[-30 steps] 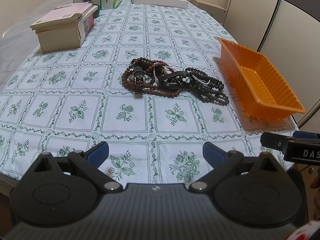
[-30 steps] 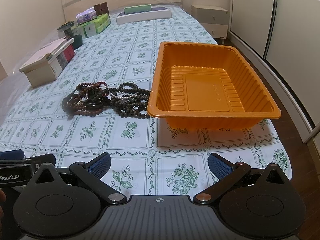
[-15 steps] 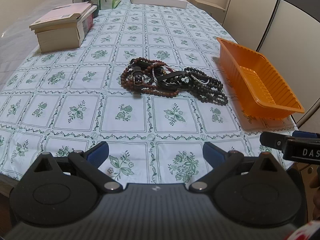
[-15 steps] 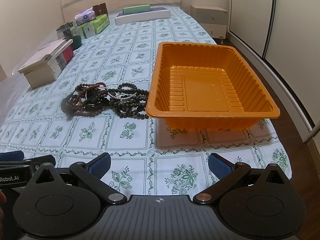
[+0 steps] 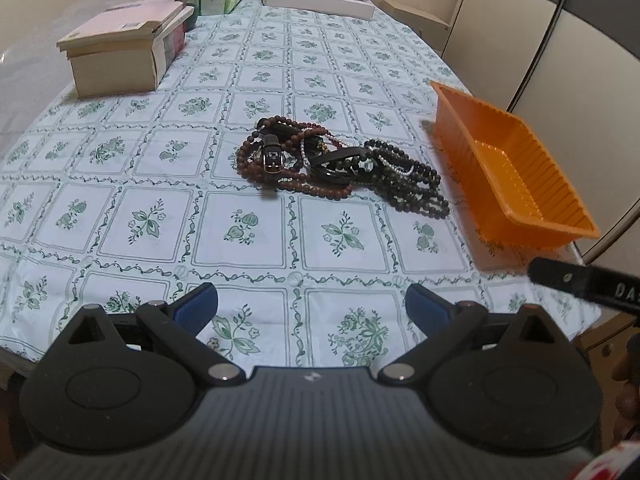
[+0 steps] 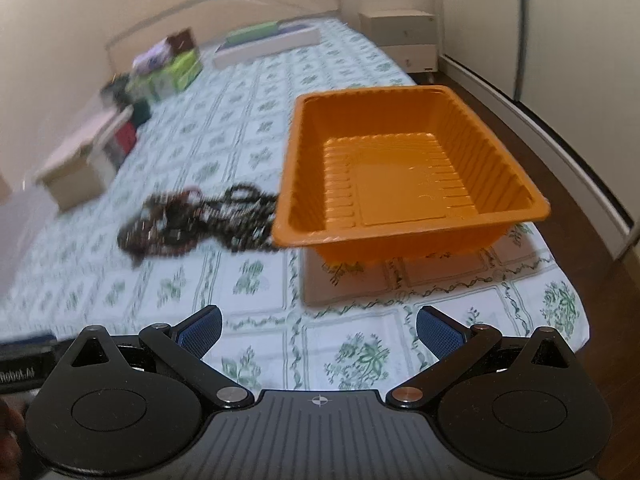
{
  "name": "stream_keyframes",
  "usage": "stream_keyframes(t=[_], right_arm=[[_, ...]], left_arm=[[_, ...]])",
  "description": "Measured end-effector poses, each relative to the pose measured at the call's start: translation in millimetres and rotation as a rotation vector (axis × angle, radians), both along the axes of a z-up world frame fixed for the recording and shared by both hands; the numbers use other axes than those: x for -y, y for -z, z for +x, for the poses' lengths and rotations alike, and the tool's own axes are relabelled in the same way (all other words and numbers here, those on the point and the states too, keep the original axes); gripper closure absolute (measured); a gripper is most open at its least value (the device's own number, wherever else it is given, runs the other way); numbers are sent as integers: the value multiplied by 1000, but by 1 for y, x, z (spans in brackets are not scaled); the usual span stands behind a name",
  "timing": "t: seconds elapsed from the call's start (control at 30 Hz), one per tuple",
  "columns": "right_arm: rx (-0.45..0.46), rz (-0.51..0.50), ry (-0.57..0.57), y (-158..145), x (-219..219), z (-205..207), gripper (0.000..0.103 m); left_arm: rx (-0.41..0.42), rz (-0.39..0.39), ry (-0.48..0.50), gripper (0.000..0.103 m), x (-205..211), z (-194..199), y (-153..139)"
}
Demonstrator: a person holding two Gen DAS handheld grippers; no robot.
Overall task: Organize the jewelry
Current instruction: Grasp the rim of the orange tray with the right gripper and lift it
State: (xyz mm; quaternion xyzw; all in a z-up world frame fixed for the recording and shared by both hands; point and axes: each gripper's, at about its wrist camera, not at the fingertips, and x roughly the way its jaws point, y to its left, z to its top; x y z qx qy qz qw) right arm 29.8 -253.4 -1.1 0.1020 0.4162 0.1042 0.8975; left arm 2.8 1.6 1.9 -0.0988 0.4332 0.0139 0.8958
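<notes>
On a table covered by a green-patterned tablecloth [image 5: 248, 224], a tangled pile of beaded jewelry [image 5: 340, 168] is shown lying just beside the left wall of an orange tray [image 5: 516, 184]. Brown beads are seen at the left of the pile, darker beads at the right nearest the tray. The tray is seen without contents in the right wrist view [image 6: 400, 160], where the pile [image 6: 200, 220] is blurred, so single pieces cannot be told apart there. The left gripper [image 5: 312, 304] is held low over the near table edge, fingers spread wide and holding nothing. The right gripper [image 6: 318, 330] is likewise spread wide and unloaded, facing the tray. A cardboard box [image 5: 120, 52] is placed well apart, at far left.
</notes>
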Motion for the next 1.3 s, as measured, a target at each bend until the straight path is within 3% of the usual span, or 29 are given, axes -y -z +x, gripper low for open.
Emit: stream_keyframes(t=[0.1, 0.23, 0.4, 0.5, 0.8, 1.03, 1.2, 1.3], right_arm=[[57, 65, 69, -4, 22, -1, 1], [152, 80, 114, -13, 50, -1, 1], [198, 119, 233, -17, 99, 13, 2], [192, 103, 257, -12, 122, 31, 28], [109, 100, 228, 26, 152, 77, 56], [47, 116, 209, 50, 160, 91, 79], [26, 143, 209, 54, 156, 100, 91], [22, 156, 220, 50, 157, 101, 94]], left_arm=[[5, -51, -14, 3, -8, 4, -2], [15, -117, -26, 3, -16, 10, -3], [54, -160, -36, 3, -22, 17, -6], [71, -158, -33, 3, -21, 21, -6], [114, -143, -16, 3, -17, 30, 4], [82, -177, 8, 3, -13, 40, 10], [82, -185, 12, 3, -9, 42, 11], [86, -167, 17, 3, -8, 41, 10]])
